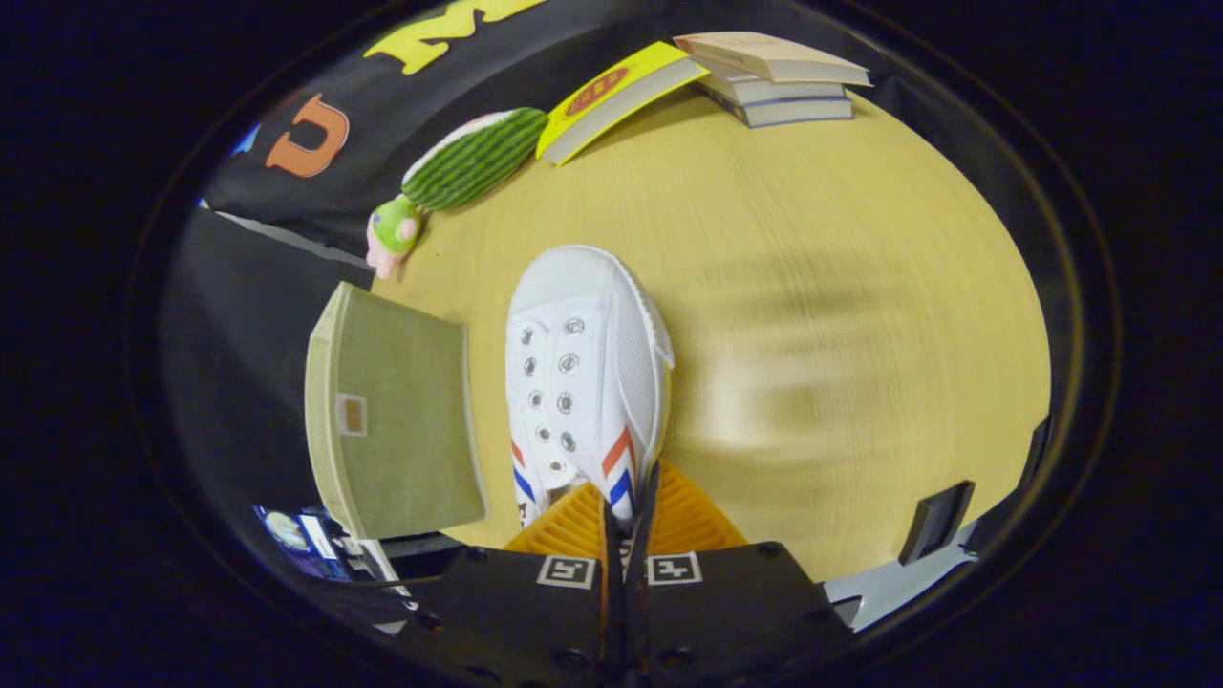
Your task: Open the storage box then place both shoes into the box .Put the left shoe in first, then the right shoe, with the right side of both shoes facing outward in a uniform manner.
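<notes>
Beside the green storage box (pixel 396 411), the gripper (pixel 628 511) is clenched on the white shoe (pixel 583 382).

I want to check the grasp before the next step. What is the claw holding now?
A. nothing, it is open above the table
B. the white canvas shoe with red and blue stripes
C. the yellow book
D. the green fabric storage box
B: the claw has its fingers closed together on the heel end of the white canvas shoe with red and blue stripes, which hangs above the wooden table, beside the green fabric storage box.
</notes>
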The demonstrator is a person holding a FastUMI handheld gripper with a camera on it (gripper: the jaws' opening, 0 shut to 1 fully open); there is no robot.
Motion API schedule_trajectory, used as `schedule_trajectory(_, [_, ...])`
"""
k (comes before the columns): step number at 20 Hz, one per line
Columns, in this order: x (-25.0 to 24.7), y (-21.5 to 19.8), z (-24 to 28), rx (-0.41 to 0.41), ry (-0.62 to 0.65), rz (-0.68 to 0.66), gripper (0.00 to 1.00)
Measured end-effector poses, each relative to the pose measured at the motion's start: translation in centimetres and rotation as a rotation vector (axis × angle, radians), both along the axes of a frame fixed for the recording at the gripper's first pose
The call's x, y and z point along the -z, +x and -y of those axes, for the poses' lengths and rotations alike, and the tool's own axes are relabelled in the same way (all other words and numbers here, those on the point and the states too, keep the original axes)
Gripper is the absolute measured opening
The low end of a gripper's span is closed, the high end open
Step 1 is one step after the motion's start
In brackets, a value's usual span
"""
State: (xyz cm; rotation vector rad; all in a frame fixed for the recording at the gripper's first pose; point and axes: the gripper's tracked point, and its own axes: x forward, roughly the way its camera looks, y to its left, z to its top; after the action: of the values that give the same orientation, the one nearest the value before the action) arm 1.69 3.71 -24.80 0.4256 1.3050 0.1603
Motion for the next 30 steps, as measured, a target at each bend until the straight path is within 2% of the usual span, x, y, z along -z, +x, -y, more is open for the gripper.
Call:
schedule_trajectory(8, [-12.3, -0.2, -9.8, -0.087, 0.055, 0.177, 0.06])
schedule_trajectory(13, [-16.3, -0.2, -17.3, -0.135, 0.109, 0.222, 0.06])
schedule_trajectory(18, [-16.1, -0.5, -23.8, -0.207, 0.085, 0.226, 0.06])
schedule_trajectory(23, [-13.2, 0.7, -28.6, -0.186, 0.081, 0.175, 0.06])
schedule_trajectory(26, [-10.8, 1.2, -28.5, -0.167, 0.041, 0.141, 0.06])
schedule_trajectory(30, [-8.0, 1.6, -26.6, -0.088, 0.0, 0.092, 0.06])
